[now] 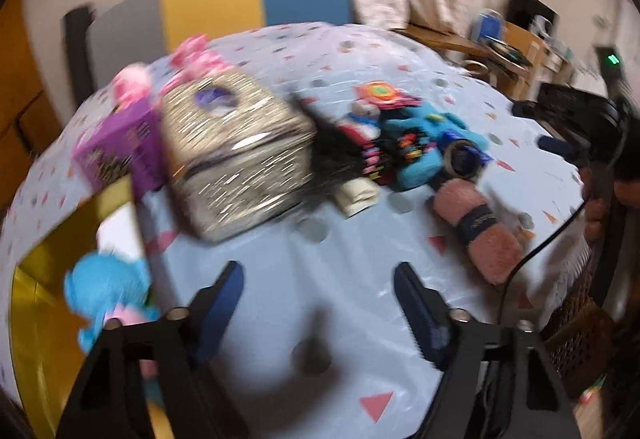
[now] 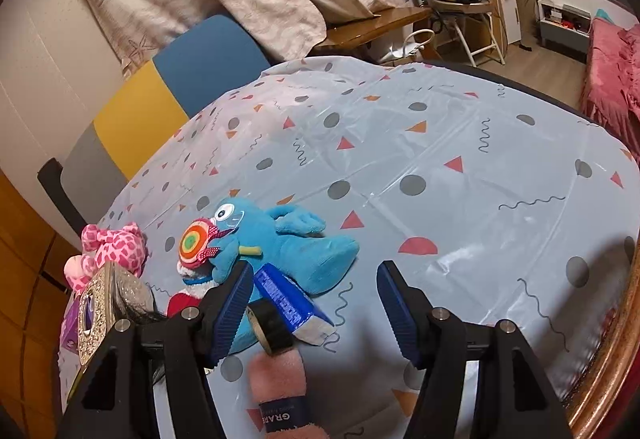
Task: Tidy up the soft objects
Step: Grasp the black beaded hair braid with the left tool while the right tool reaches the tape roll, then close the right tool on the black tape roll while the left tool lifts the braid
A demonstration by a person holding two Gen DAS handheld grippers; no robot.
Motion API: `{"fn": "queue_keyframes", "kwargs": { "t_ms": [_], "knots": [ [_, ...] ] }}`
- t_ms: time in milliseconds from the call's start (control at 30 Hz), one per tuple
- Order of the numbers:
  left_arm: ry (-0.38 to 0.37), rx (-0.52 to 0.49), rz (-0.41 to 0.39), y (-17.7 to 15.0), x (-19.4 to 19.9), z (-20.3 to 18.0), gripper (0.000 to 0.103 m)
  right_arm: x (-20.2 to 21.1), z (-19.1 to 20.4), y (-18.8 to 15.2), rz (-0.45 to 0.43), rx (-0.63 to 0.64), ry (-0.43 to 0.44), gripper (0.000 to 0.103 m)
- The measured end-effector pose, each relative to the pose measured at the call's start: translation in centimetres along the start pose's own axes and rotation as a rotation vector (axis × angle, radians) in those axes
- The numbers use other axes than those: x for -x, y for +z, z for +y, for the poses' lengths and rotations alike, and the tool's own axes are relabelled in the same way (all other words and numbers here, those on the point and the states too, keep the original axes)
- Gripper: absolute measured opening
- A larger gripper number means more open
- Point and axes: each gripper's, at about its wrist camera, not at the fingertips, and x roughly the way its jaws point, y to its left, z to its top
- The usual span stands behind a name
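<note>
The left wrist view is blurred. My left gripper (image 1: 318,279) stands open over bare tablecloth with nothing between its fingers. Ahead of it lie a glittery silver box (image 1: 236,151), a blue plush (image 1: 424,143), a black tape roll (image 1: 460,159) and a rolled pink towel (image 1: 476,227). Another blue plush (image 1: 104,295) sits at the lower left, by a yellow container (image 1: 36,319). My right gripper (image 2: 314,271) is open too, above the pink towel (image 2: 280,379). The tape roll (image 2: 272,327) and a blue box (image 2: 288,299) lie beside its left finger, with the blue plush (image 2: 296,247) just beyond.
A pink spotted plush (image 2: 116,247), the silver box (image 2: 100,307) and a purple box (image 2: 70,323) crowd the table's left side. The patterned tablecloth (image 2: 440,159) stretches bare to the right. A grey, yellow and blue chair back (image 2: 160,99) stands behind. A hand (image 1: 600,199) shows at the right edge.
</note>
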Motion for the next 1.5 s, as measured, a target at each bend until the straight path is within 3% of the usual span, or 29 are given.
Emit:
{"fn": "queue_keyframes", "kwargs": {
  "t_ms": [67,200,300,400,600,700,733,767,800,833,1033,1200,1333,1500],
  "knots": [
    [-0.028,-0.067,-0.018,1.1,-0.4,-1.2,0.054,-0.2,0.0,0.0,0.007,-0.008,0.007,0.065],
    [-0.047,-0.221,-0.045,3.5,-1.7,-3.3,0.052,-0.2,-0.2,0.0,0.011,-0.017,0.025,0.065],
    [-0.033,-0.365,-0.062,5.4,-3.3,-5.2,0.054,-0.3,-0.3,0.1,0.018,-0.025,0.038,0.065],
    [-0.023,-0.467,-0.051,7.0,-5.3,-6.5,0.065,-0.4,-0.4,0.2,0.023,-0.033,0.049,0.065],
    [0.029,-0.660,-0.003,8.7,-10.0,-8.4,0.068,-0.7,-0.6,0.2,0.036,-0.048,0.067,0.066],
    [0.054,-0.691,0.032,9.3,-12.6,-8.8,0.069,-0.8,-0.6,0.2,0.043,-0.051,0.076,0.066],
    [0.058,-0.689,0.040,9.5,-13.3,-8.7,0.070,-0.8,-0.6,0.2,0.044,-0.052,0.078,0.066],
    [0.057,-0.687,0.050,9.7,-13.8,-8.7,0.063,-0.9,-0.6,0.2,0.047,-0.053,0.081,0.066],
    [0.047,-0.681,0.061,9.9,-14.5,-8.7,0.053,-0.9,-0.6,0.2,0.049,-0.054,0.082,0.066],
    [0.036,-0.671,0.057,9.9,-14.7,-8.7,0.033,-0.9,-0.6,0.2,0.049,-0.054,0.083,0.066],
    [-0.041,-0.574,0.011,9.8,-13.6,-8.7,0.032,-0.9,-0.7,0.2,0.044,-0.064,0.085,0.066],
    [-0.168,-0.440,-0.057,9.6,-8.1,-7.4,0.032,-0.9,-0.8,0.2,0.043,-0.069,0.082,0.066],
    [-0.288,-0.284,-0.024,8.7,-3.9,-5.2,0.032,-1.0,-0.9,0.2,0.045,-0.074,0.080,0.066],
    [-0.374,-0.032,0.115,5.6,-1.2,-1.1,0.032,-1.0,-1.2,0.1,0.054,-0.093,0.091,0.066]
  ]
}}
